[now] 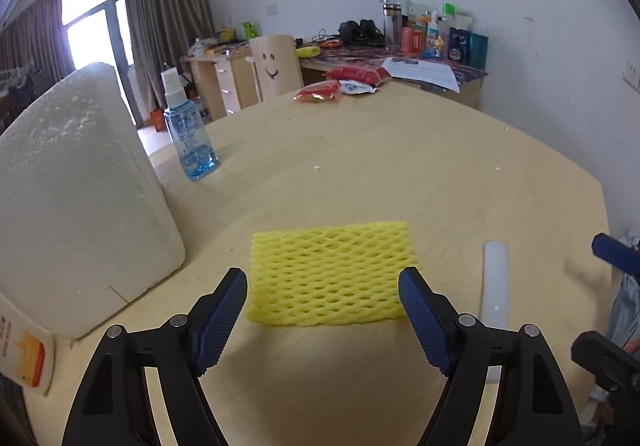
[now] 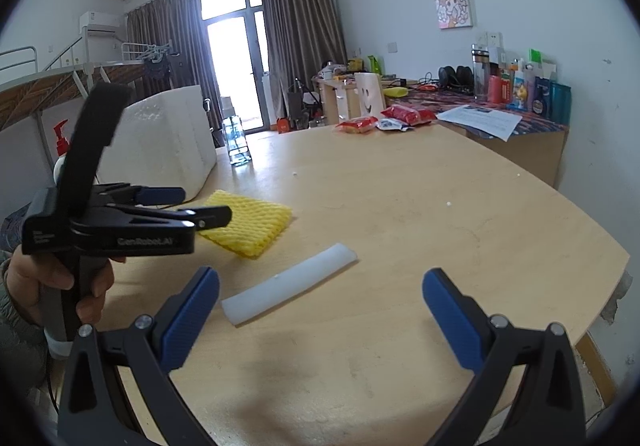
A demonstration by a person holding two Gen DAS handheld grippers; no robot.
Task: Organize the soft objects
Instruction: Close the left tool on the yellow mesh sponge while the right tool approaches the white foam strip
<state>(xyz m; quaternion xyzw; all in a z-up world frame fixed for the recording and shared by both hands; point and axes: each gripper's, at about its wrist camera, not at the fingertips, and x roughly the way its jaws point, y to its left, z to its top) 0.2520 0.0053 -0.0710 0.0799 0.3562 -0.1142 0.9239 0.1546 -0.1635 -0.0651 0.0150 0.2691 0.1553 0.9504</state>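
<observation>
Left gripper lines up on the yellow foam net

The left gripper [image 1: 322,286] hangs just over the near edge of the yellow foam net [image 1: 332,272], which lies flat on the wooden surface [image 1: 400,174]. Its jaws stand open on either side of the net, pads not pressing. This looks like the reach before a first pick; next, I judge, it must sink and close gently on the soft mesh.

The right gripper [image 2: 320,290] waits, jaws wide and empty, near the white foam strip [image 2: 288,282] beside the net.

A white foam box [image 1: 72,206] stands at the left; its inside is hidden. The spray bottle [image 1: 188,134] holds blue liquid.
</observation>
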